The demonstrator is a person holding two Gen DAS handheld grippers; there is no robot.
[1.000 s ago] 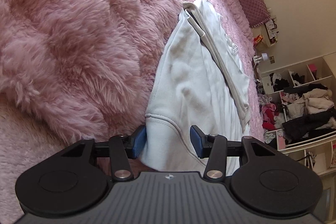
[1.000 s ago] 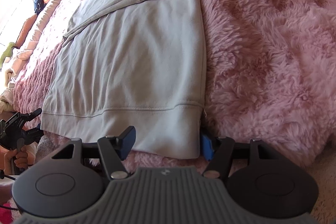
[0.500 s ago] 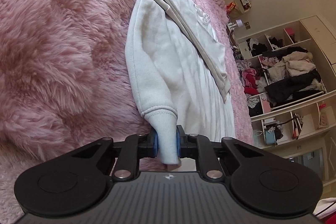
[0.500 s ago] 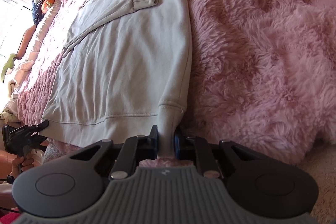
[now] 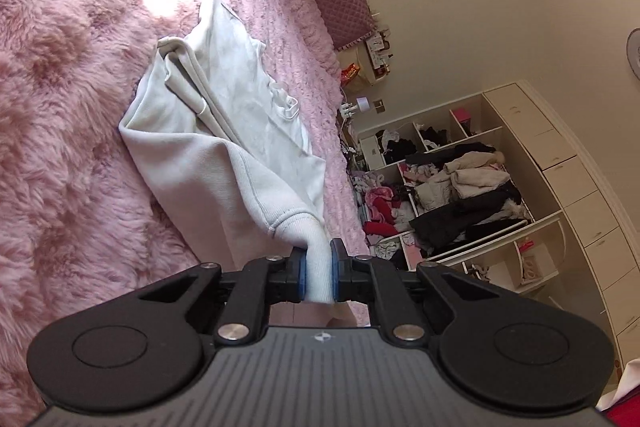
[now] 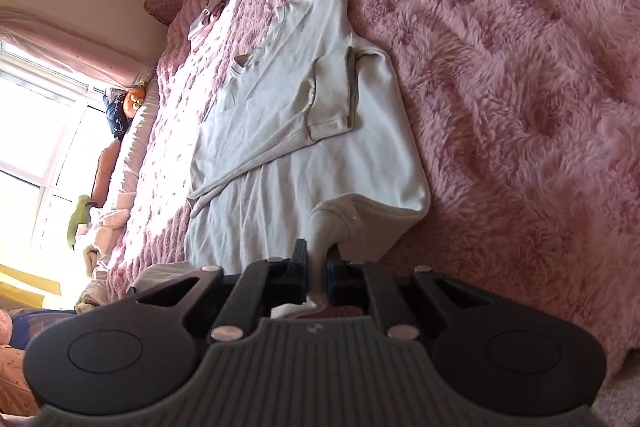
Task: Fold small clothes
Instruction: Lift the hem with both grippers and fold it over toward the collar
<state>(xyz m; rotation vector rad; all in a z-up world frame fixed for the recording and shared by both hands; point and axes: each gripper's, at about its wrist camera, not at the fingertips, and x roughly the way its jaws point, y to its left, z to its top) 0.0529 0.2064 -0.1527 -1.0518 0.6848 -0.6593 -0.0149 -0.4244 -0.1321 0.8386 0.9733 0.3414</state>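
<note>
Both grippers, left (image 5: 319,277) and right (image 6: 317,277), clamped tight on hem corners of sweatshirt (image 6: 304,163), jaws just closed on fabric. Lying on pink blanket (image 6: 520,67), sleeves folded in, hem raised, likely for folding toward collar.

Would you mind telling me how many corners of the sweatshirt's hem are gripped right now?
2: the left gripper is shut on one hem corner of the sweatshirt, the right gripper on the other; both corners are raised off the blanket.

Right gripper (image 6: 317,267) pinches sweatshirt (image 6: 304,147) hem, apparently lifted off blanket (image 6: 520,67).
</note>
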